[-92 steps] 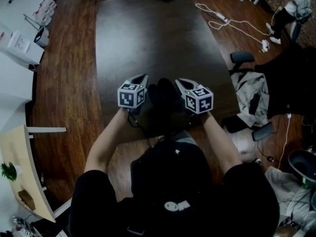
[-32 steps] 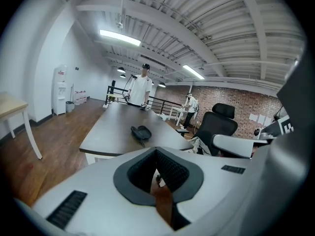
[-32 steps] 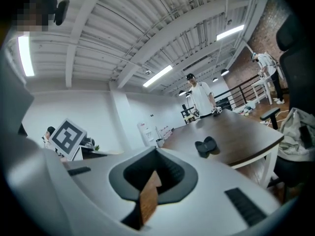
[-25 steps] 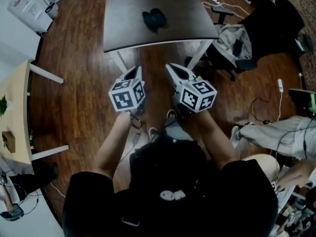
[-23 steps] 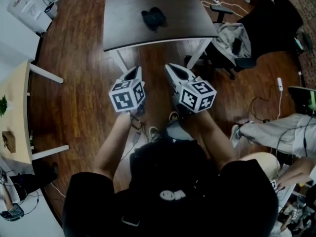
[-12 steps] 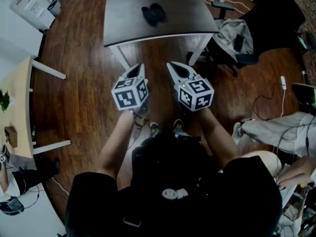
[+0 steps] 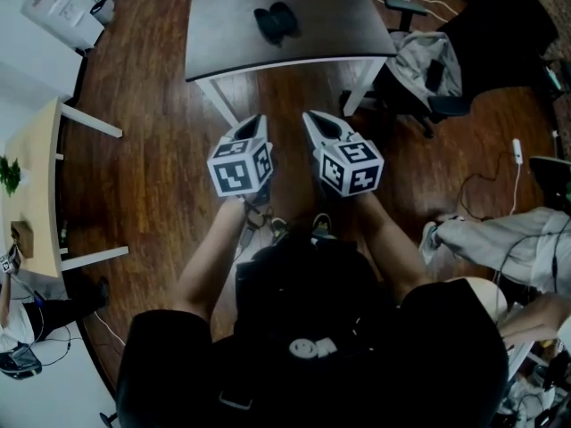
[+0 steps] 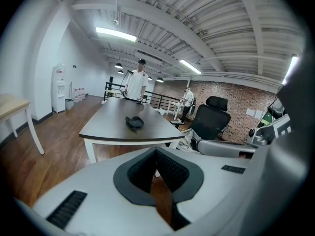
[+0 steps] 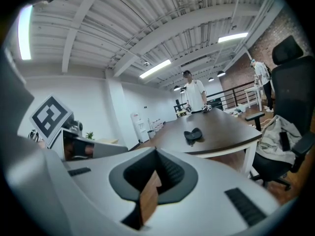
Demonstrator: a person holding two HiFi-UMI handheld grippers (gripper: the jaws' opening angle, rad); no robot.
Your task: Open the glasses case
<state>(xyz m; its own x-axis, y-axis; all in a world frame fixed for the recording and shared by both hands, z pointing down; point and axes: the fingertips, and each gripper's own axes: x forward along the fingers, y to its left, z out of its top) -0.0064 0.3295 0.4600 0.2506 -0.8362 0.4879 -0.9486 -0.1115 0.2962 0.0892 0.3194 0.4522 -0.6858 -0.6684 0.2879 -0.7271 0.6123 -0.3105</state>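
The person stands back from the dark counter (image 7: 223, 34), over the wooden floor (image 7: 152, 150), with both arms stretched forward and a claw in each hand; the left claw (image 7: 257, 119) and the right claw (image 7: 312, 116) sit side by side, close together but apart, both pointing toward the counter's near edge and tilted a little downward; the marker cubes face up toward the head view; in the left gripper view the left claw's jaws are closed with their tips meeting, only a thin wedge of floor showing behind the tips, and nothing is between them; in the right gripper view the right claw's jaws are likewise brought together and have hold of nothing; the glasses case (image 7: 275, 20) lies on the counter well apart from both claws, toward the middle of the top, a small dark thing with two rounded lobes side by side; it seems to lie open with its halves spread, though it is too small and dark to be sure; a black office chair (image 7: 464, 34) with light clothing (image 7: 419, 61) draped over it stands just beside the counter's right corner; a pale side table (image 7: 36, 176) stands off to the left; a person in a white top (image 8: 135, 85) stands at the counter's far end.
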